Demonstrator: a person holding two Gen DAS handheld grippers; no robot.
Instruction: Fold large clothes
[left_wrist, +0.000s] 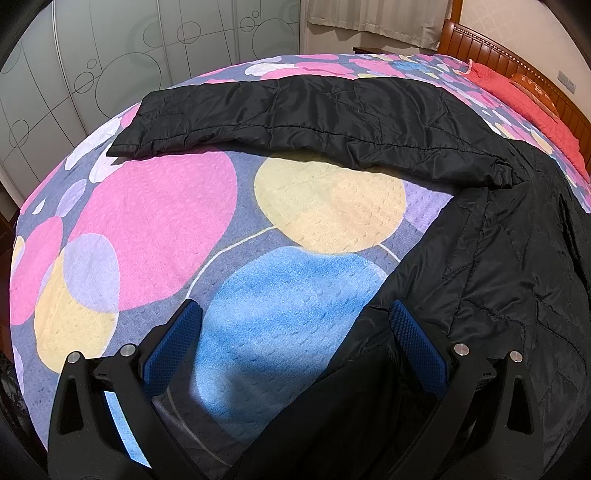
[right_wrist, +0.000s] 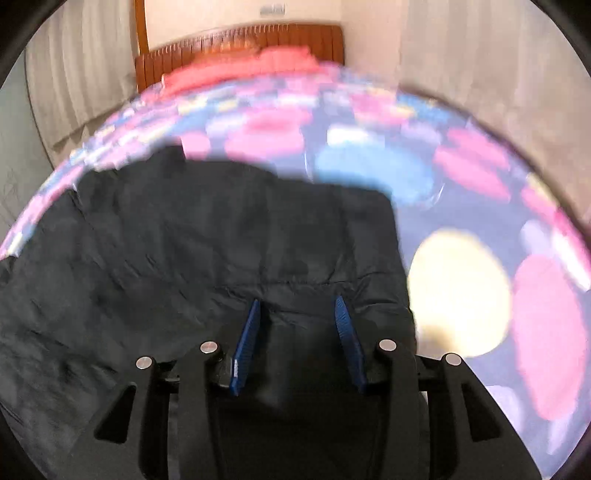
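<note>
Black quilted jacket (left_wrist: 480, 229) spread over bed (left_wrist: 166, 206) with circle-print cover, one sleeve stretched across toward wardrobe doors (left_wrist: 92, 74). Left tool (left_wrist: 293, 325) wide open, nothing gripped, right finger over jacket edge. Right tool (right_wrist: 297, 310) part-open over blurred jacket fabric; grip unclear.

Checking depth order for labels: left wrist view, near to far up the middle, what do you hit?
Left gripper, jaws wide apart → blue circle on the bedspread → yellow circle → black jacket sleeve lying flat across the bed → wardrobe doors.
</note>
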